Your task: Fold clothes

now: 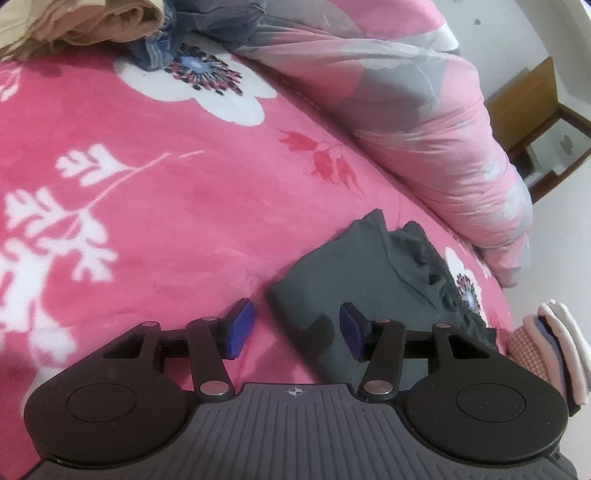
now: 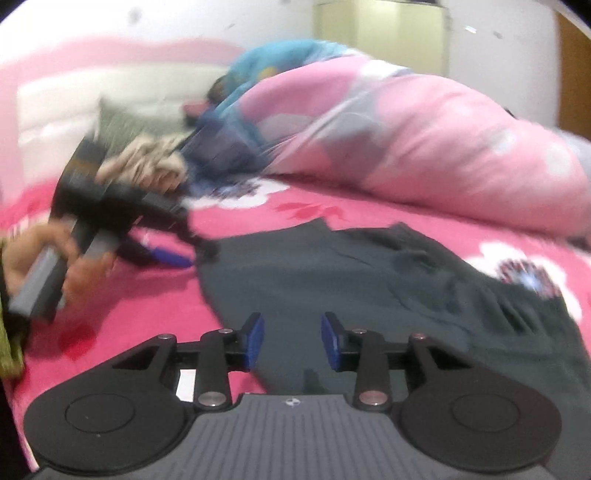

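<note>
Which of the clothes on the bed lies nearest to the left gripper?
The dark grey garment, lying right under the open left gripper. The beige clothes and blue denim piece lie at the far edge.

Two grippers [image 1: 296, 328] [image 2: 291, 341], one dark grey garment [image 1: 369, 280], one quilt [image 1: 424, 122], perhaps three heaped clothes [image 1: 92, 26].

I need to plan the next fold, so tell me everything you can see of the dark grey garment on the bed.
The dark grey garment is soft, matte knit cloth, lying mostly flat on the pink flowered blanket. One edge looks gathered and wrinkled, like an elastic waistband. A fold crosses it. Both open grippers, left and right, hover over its near edge; neither grips it.
</note>
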